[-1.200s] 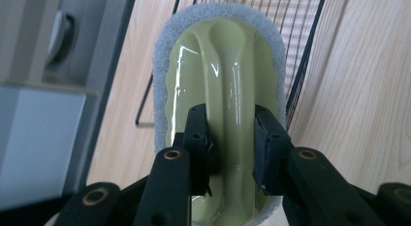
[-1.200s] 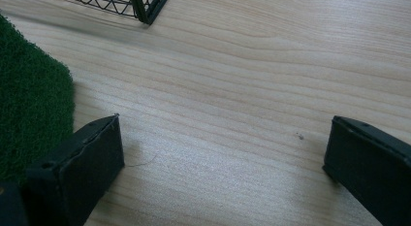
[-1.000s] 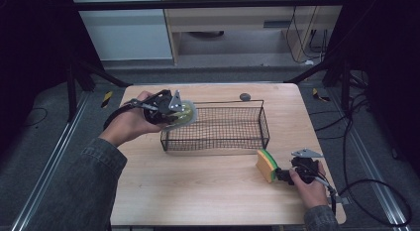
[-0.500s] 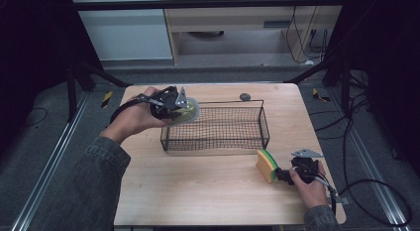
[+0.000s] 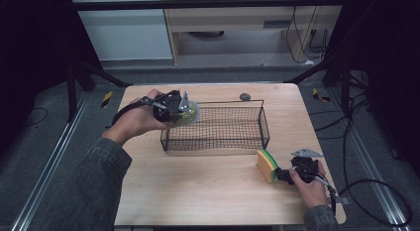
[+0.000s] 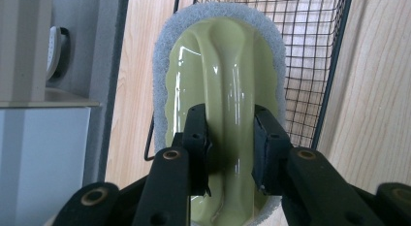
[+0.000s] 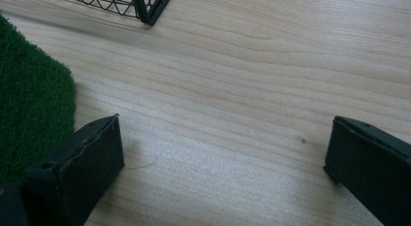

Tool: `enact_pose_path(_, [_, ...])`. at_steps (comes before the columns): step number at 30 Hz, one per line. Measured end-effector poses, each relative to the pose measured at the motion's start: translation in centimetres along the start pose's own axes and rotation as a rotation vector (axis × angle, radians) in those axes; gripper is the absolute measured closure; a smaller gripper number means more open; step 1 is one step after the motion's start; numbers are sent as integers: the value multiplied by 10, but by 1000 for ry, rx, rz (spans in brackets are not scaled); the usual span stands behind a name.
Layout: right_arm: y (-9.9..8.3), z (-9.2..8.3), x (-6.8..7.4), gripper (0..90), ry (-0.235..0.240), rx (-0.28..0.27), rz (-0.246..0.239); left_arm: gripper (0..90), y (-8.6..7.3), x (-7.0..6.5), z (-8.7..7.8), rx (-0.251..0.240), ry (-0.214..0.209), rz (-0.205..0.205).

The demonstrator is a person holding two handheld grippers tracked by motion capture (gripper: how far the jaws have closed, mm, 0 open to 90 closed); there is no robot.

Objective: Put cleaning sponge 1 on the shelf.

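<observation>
Gripping the scrubber (image 6: 220, 80) by its handle, the left tool (image 5: 174, 106) hangs over the basket's (image 5: 216, 142) left end; right tool (image 5: 285, 175), jaws wide apart and holding nothing, rests just right of the basket-side sponge (image 5: 266, 164).

The scrubber (image 6: 223, 90) has a glossy, smooth green plastic grip edged with fuzzy grey pad. The basket (image 5: 218, 137) is thin black wire mesh. The surface (image 7: 242, 90) is matt pale wood grain. The sponge (image 7: 29, 100) looks rough, dark green.

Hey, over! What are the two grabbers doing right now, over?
Left gripper shut on green scrubber, at basket's left end. Right gripper open on the table, sponge beside it. Nothing blocking.
</observation>
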State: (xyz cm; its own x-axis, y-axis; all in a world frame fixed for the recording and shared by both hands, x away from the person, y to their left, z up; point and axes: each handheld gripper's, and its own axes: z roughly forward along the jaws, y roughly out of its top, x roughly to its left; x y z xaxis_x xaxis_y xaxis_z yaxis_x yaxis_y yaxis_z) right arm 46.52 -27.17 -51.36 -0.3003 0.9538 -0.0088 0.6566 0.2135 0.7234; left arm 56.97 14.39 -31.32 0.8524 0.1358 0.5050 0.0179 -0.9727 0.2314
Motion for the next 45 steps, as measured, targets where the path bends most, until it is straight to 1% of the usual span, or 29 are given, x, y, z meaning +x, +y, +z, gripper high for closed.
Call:
enact_pose_path(4, [1,1,0,5,3,0,6,706,3,-1,4,-3,-5,1])
enact_pose_path(5, [1,1,0,5,3,1,6,706,4,-1,5,-1,-6,9])
enact_pose_path(6, [1,1,0,5,3,1,6,706,5,-2,8,-1,-9,7])
enact_pose_path(8, [1,1,0,5,2,1,6,706,5,-3,10,2,-13,2])
enact_pose_path(9, [1,1,0,5,3,1,6,706,5,-3,11,4,-10,10])
enact_pose_path(13, [1,1,1,5,2,1,6,705,2,-6,18,10,-14,5])
enact_pose_path(17, [2,1,1,5,2,0,8,706,2,-11,25,10,-25,15])
enact_pose_path(19, [2,1,1,5,4,0,7,706,3,-13,31,18,-37,16])
enact_pose_path(22, [2,1,0,5,3,0,6,706,4,-13,36,20,-43,19])
enact_pose_path(26, [2,1,1,5,4,0,7,706,3,-14,43,25,-53,13])
enact_pose_path(29, [2,1,1,5,4,1,7,706,-1,-15,48,34,-63,9])
enact_pose_path(34, [2,1,1,5,4,0,7,706,-4,-17,52,33,-66,0])
enact_pose_path(37, [2,2,0,5,5,0,-1,706,-6,-19,56,41,-71,3])
enact_pose_path(39, [2,2,0,5,6,1,1,705,-8,-20,59,41,-80,-4])
enact_pose_path(45, [2,2,0,5,6,0,0,705,-9,-19,62,31,-85,-17])
